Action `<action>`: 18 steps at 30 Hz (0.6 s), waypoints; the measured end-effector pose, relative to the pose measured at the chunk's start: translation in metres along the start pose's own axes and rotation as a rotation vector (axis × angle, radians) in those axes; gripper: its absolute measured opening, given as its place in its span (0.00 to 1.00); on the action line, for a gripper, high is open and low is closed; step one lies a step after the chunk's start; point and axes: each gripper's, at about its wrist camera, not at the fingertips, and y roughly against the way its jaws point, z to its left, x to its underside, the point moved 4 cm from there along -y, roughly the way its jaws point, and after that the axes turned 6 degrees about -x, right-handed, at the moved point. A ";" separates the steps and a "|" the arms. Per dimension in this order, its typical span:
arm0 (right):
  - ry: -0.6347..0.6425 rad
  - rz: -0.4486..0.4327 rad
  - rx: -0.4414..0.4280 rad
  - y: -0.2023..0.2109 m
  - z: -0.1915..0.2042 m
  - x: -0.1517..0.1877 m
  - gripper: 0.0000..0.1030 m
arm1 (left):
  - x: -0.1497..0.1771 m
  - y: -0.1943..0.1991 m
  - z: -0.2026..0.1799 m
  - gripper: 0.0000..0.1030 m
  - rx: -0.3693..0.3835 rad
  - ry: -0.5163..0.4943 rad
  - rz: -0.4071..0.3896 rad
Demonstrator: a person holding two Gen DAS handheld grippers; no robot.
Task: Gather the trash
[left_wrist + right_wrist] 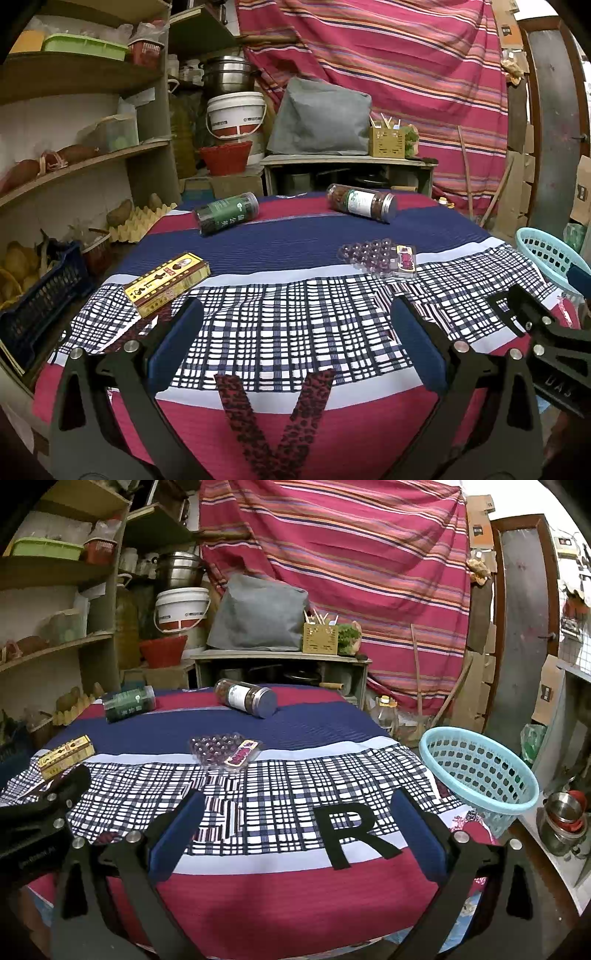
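Blue-padded jaws of the left gripper and right gripper gape wide, empty, above the tabletop. Two jars, a yellow box and a blister pack lie there; a basket sits right.

In the left wrist view the blue basket at the desk's right edge is cut off by the picture's rim and partly hidden behind the right claw. Label print on the two jars and the yellow box is too small to read.
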 end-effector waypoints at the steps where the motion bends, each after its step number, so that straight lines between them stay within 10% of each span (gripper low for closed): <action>1: 0.003 0.000 0.001 0.000 0.001 0.000 0.96 | 0.000 0.000 0.000 0.95 0.000 0.001 0.000; 18: 0.006 0.004 0.004 0.000 0.002 0.000 0.96 | 0.000 0.000 0.000 0.95 0.000 0.001 0.000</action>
